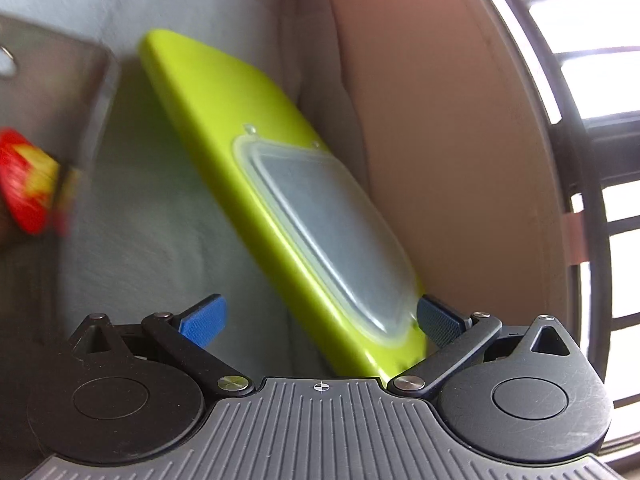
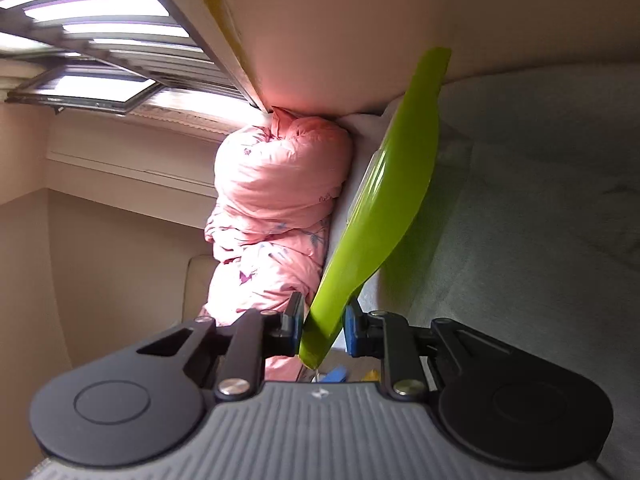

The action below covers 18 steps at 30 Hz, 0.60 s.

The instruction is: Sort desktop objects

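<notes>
Right tongs clamp the green tray's edge; left tongs gape beside its clear lid.

We see a lime-green tray; a pink, flower-printed quilt; blue pads; grey cloth.

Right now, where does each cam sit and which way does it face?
Left wrist: on the left hand-held gripper, angled down at a green tray on grey fabric; its blue pads stand apart.
Right wrist: on the right hand-held gripper, rolled sideways, facing a pink quilt and window; pads clamp the tray's edge.
Shared: the tray.
</notes>
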Each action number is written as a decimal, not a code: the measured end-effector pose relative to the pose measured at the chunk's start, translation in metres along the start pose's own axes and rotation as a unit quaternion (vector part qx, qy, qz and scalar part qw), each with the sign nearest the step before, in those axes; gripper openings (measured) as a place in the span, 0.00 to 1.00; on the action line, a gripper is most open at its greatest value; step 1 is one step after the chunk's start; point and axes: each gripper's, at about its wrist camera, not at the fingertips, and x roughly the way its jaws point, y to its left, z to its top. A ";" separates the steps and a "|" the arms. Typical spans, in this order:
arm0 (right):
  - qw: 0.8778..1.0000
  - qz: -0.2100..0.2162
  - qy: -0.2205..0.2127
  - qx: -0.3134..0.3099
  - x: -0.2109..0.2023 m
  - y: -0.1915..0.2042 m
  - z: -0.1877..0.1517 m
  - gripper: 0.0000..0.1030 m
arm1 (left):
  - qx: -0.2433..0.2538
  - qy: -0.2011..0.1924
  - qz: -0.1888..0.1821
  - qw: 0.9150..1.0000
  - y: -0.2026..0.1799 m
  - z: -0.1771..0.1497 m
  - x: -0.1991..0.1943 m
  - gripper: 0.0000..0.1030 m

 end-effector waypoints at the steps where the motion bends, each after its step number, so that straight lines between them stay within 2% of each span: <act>1: 1.000 0.002 0.002 0.005 -0.007 -0.001 0.001 0.22 | 0.004 0.000 0.015 1.000 -0.004 0.000 0.009 1.00; 7: 1.000 0.002 0.013 -0.009 -0.020 -0.002 0.001 0.22 | 0.023 -0.028 0.075 0.997 -0.016 0.008 0.034 0.97; 8: 1.000 0.000 0.017 -0.011 -0.017 -0.003 0.001 0.23 | 0.020 -0.032 0.080 0.996 -0.016 0.008 0.034 0.87; 9: 1.000 0.000 0.017 -0.010 -0.015 -0.005 0.001 0.25 | 0.018 -0.035 0.085 0.996 -0.015 0.008 0.034 0.65; 11: 1.000 0.000 0.009 -0.008 -0.008 -0.009 0.002 0.32 | -0.002 -0.030 0.063 0.998 -0.005 0.011 0.030 0.59; 13: 1.000 0.008 0.005 0.005 -0.002 -0.017 0.003 0.32 | -0.035 -0.021 0.040 0.998 0.008 0.013 0.026 0.52; 14: 1.000 0.010 0.002 0.017 0.001 -0.021 0.004 0.36 | -0.053 -0.016 0.028 0.998 0.014 0.014 0.024 0.51; 15: 1.000 0.007 -0.002 0.025 0.006 -0.025 0.003 0.46 | -0.064 -0.014 0.020 0.998 0.018 0.015 0.022 0.48; 16: 0.999 0.002 -0.009 0.031 0.012 -0.027 0.001 0.51 | -0.073 -0.012 0.013 0.997 0.022 0.015 0.019 0.48; 18: 0.999 -0.013 -0.031 0.042 0.018 -0.032 -0.001 0.65 | -0.061 -0.013 0.011 0.998 0.020 0.014 0.014 0.47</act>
